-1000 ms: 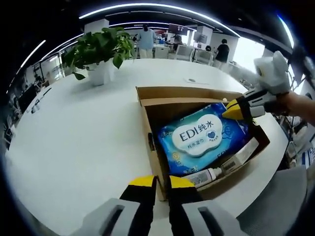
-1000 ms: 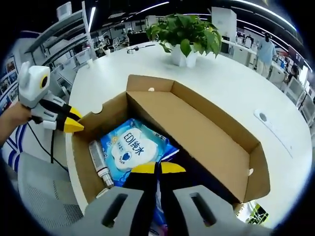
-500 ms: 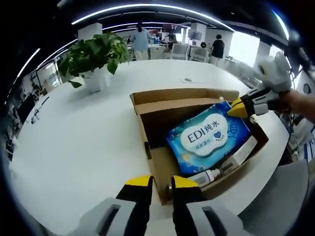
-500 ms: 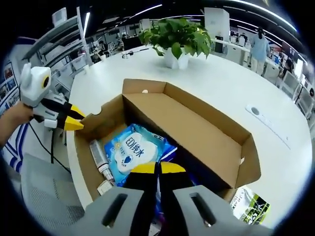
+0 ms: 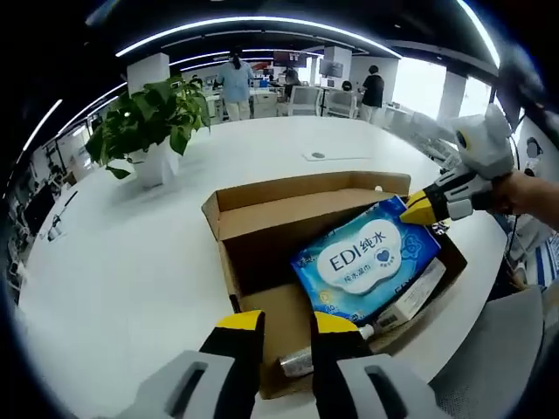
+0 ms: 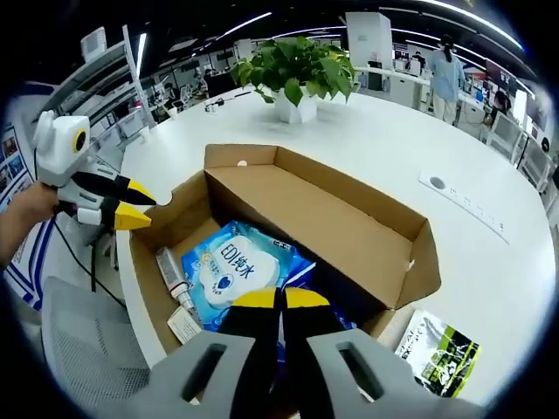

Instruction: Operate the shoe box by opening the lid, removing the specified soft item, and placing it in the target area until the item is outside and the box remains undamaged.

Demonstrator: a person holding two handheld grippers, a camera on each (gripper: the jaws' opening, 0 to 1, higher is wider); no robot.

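The brown cardboard shoe box (image 5: 262, 227) (image 6: 323, 218) lies open on the white round table (image 5: 131, 262). Inside it is a blue wet-wipes pack (image 5: 367, 257) (image 6: 231, 266) with a white label, tilted with one end raised. My right gripper (image 6: 279, 299) (image 5: 415, 209) is shut on that raised corner of the pack. My left gripper (image 5: 288, 325) (image 6: 138, 205) is at the box's short end wall with its jaws a little apart. I cannot tell whether they touch the cardboard.
A small tube (image 5: 301, 358) (image 6: 175, 279) and a long flat carton (image 5: 410, 292) lie in the box beside the pack. A potted plant (image 5: 144, 131) (image 6: 293, 74) stands further back. A green-black packet (image 6: 441, 353) lies by the box. Grey chair (image 6: 79, 340) at the table edge.
The right gripper has raised its end of the wipes pack higher out of the box. The left gripper's jaws have parted. Both views have shifted around the box.
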